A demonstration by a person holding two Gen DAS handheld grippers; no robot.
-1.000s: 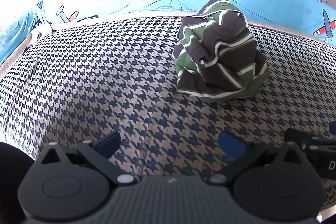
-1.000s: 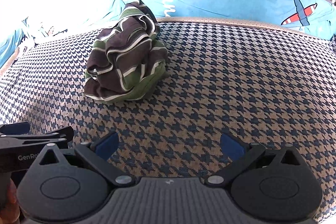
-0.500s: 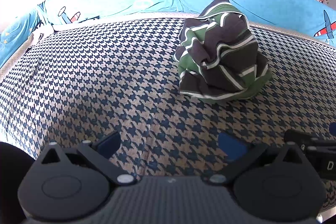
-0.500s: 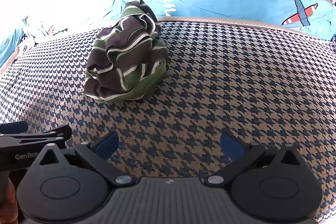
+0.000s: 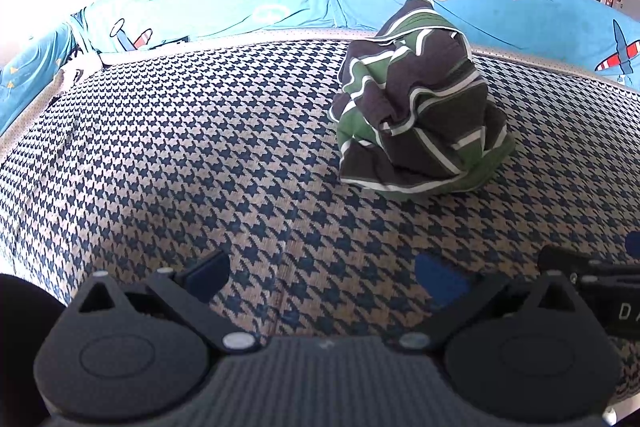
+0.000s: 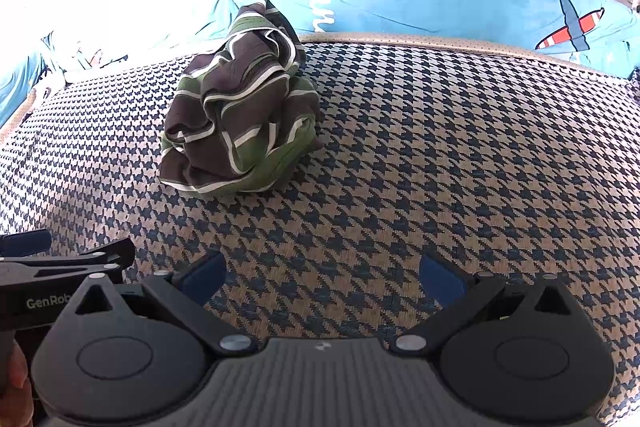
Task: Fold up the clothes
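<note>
The left claw (image 5: 322,277) has its two blue-tipped fingers (image 5: 208,275) spread wide with nothing between them. The right claw (image 6: 322,277) is spread just as wide and also holds nothing. The two claws sit side by side, each showing at the edge of the other's view. At the lower left corner of the right wrist view, what may be the person's left hand (image 6: 14,379) shows as a sliver of skin.

obstacle: crumpled shirt (image 5: 420,115) | around it: bare houndstooth cover (image 5: 200,155)
</note>
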